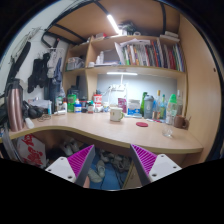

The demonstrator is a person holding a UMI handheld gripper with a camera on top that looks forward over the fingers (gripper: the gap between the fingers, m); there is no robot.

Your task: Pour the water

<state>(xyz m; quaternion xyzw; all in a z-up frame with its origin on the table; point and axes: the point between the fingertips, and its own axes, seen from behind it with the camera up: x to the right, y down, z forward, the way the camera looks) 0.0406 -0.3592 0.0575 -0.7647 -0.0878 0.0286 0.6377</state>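
Note:
My gripper (112, 166) is open and empty, with its two magenta pads (80, 160) wide apart, held low before the front edge of a wooden desk (110, 130). A clear plastic bottle (170, 117) stands on the desk's right part, well beyond the fingers. A pale mug (116, 114) stands at mid-desk and a small red lid or dish (142, 124) lies to its right. Below, between the fingers, I see a blue floor with light shoes (97, 172).
A metal flask (15, 107) stands at the far left. Several bottles and small items (80, 103) line the back of the desk. Shelves with books (150, 52) hang above. A wooden side wall (198, 90) closes the right. A patterned bag (30, 150) hangs at the lower left.

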